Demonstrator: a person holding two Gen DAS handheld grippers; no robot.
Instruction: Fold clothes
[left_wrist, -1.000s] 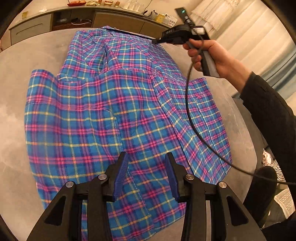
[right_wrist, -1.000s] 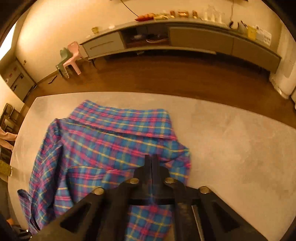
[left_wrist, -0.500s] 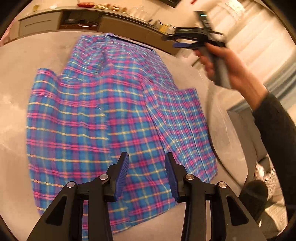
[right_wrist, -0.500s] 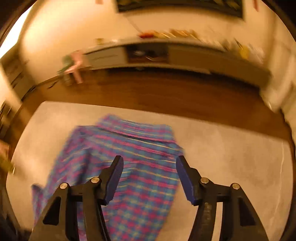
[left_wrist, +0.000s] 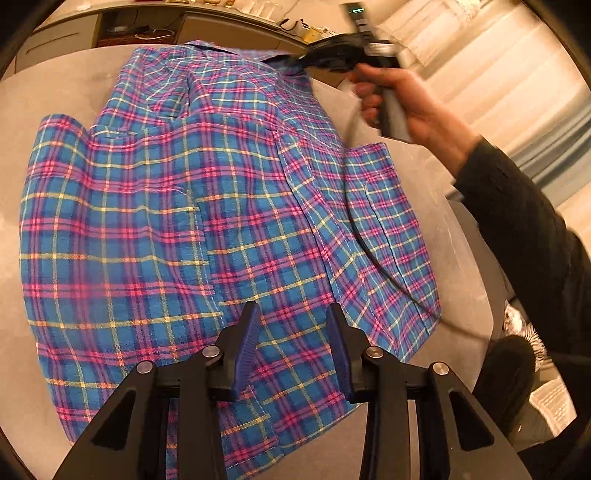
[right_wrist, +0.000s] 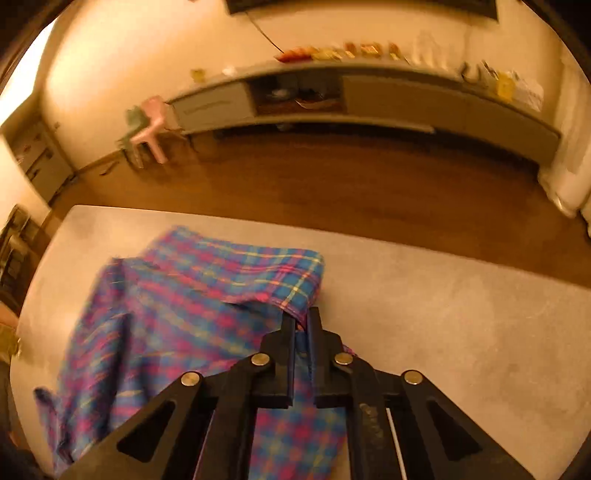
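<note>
One plaid shirt (left_wrist: 207, 206) lies spread on the grey tabletop (right_wrist: 461, 314). Right claw (right_wrist: 302, 325) pinches its far collar corner (fabric slightly lifted); left claw (left_wrist: 293, 332) hovers spread over the near hem.

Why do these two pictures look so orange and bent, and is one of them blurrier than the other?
Both views are fisheye, so the table edge bows and the corners go black. Right wrist view: warm orange light, with motion smear on the plaid shirt and the far sideboard. Left wrist view: the shirt is crisp, and only the person's right hand is blurred.
</note>
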